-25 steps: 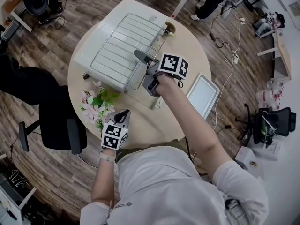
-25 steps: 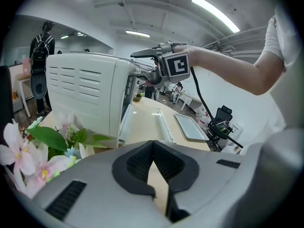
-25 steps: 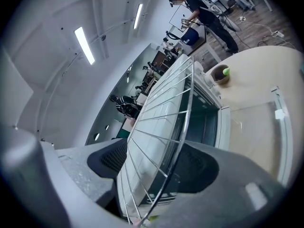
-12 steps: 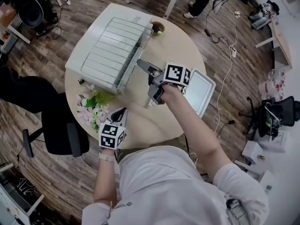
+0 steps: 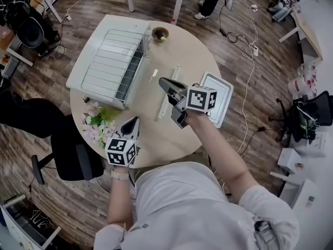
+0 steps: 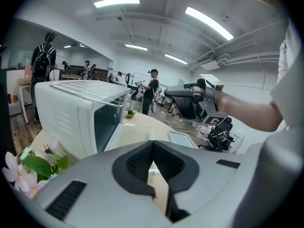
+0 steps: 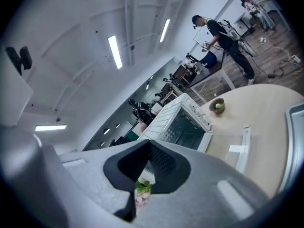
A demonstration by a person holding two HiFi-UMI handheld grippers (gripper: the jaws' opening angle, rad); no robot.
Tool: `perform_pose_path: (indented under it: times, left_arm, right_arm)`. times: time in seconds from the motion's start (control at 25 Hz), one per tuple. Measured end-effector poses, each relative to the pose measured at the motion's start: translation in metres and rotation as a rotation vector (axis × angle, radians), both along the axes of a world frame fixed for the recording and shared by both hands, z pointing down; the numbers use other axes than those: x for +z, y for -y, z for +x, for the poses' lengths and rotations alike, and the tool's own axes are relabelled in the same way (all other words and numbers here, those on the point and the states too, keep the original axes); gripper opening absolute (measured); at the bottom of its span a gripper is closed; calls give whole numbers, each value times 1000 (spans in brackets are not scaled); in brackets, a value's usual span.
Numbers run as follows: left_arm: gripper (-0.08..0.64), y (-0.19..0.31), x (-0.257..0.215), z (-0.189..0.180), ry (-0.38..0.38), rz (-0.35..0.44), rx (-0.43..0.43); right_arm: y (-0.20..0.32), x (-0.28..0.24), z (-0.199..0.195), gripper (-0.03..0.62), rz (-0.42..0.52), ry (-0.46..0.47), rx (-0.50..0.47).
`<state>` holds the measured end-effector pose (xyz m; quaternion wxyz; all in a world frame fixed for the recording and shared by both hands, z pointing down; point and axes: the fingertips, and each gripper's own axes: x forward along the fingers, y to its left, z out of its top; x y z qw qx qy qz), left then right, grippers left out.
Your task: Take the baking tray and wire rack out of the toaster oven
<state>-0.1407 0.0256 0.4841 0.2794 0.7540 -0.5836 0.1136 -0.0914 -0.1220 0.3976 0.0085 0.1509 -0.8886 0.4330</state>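
The round worktop (image 5: 182, 51) carries the white toaster oven (image 5: 78, 69), ahead of both tongs. Its door is dropped open, and the door handle (image 5: 167, 100) lies just beside the right tongs (image 5: 164, 82). The wire rack (image 5: 112, 61) lies on top of the oven, well apart from either tongs. The baking tray (image 5: 222, 94) lies flat on the worktop, close on the outer side of the right tongs.

The right arm reaches out over the worktop with its tongs nearly level. They have just been closing and now meet on nothing. The left forearm stays near the body, and the left tongs (image 5: 134, 121) tip downward, pressed together and empty, just beside the flowers (image 5: 99, 124). A small bowl (image 5: 159, 34) sits far ahead.
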Motion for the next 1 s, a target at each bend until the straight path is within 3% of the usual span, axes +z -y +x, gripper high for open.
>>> perform_pose_path:
  times: [0.24, 0.6, 1.0]
  left_arm:
    - [0, 11, -33, 17, 27, 76, 34]
    - [0, 18, -76, 46, 29, 162, 84]
    - [0, 18, -102, 80, 7, 246, 146]
  right_arm:
    - [-26, -15, 30, 8, 184, -47, -37]
    - [-59, -33, 79, 8, 378, -111, -2]
    - [-89, -39, 123, 8, 511, -151, 18]
